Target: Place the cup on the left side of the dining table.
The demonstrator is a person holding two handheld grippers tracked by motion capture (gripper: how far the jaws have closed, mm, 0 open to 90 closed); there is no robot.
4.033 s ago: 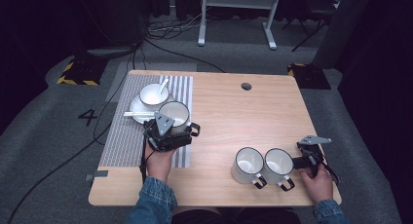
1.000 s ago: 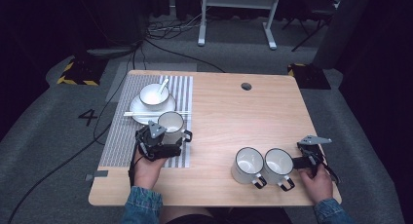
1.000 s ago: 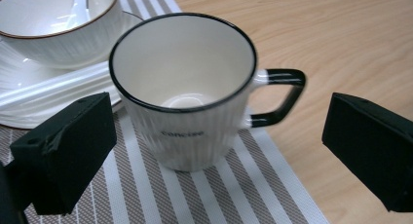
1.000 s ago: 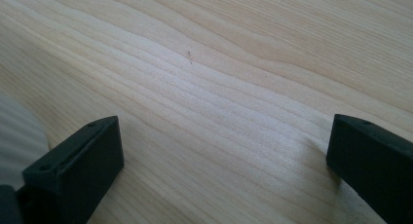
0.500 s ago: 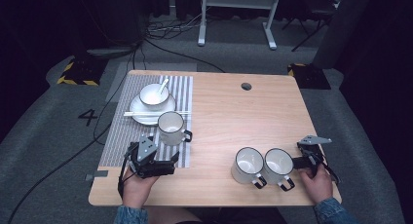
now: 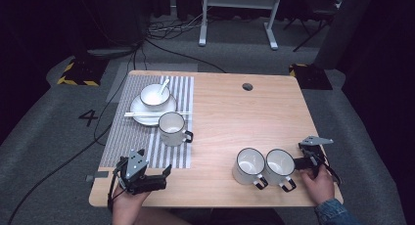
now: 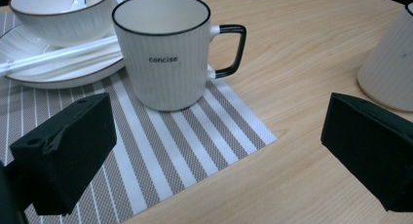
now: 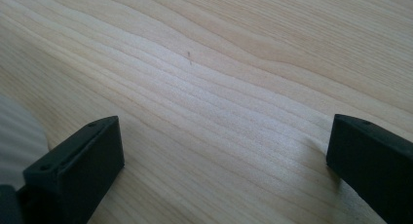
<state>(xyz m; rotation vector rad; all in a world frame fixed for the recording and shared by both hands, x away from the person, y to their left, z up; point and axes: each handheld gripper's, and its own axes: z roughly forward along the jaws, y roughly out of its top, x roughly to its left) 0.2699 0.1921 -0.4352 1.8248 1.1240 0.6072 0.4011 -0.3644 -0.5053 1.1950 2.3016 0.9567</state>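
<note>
A white ribbed mug [image 6: 172, 128] with a black handle stands upright on the striped placemat [image 6: 147, 151]; in the left gripper view this mug [image 7: 165, 53] reads "concise". My left gripper [image 6: 165, 178] is near the table's front left edge, short of the mug, and is open [image 7: 219, 131] with nothing between its jaws. Two more white mugs [image 6: 249, 165] [image 6: 279, 166] stand side by side at the front right. My right gripper [image 6: 296, 161] rests just right of them, open [image 8: 224, 146] over bare wood. A sliver of mug [image 8: 17, 136] shows beside its left jaw.
Behind the mug, a bowl [image 6: 155, 95] with a spoon sits on a plate [image 6: 142, 118], and chopsticks [image 6: 147, 114] lie across the plate. A cable hole [image 6: 247, 86] is at the back of the table. The side of another mug [image 7: 389, 63] shows at the right of the left gripper view.
My left gripper shifted the mug slightly toward the front on the placemat, let go of it, and pulled back toward the table's front edge. The right gripper has not moved.
</note>
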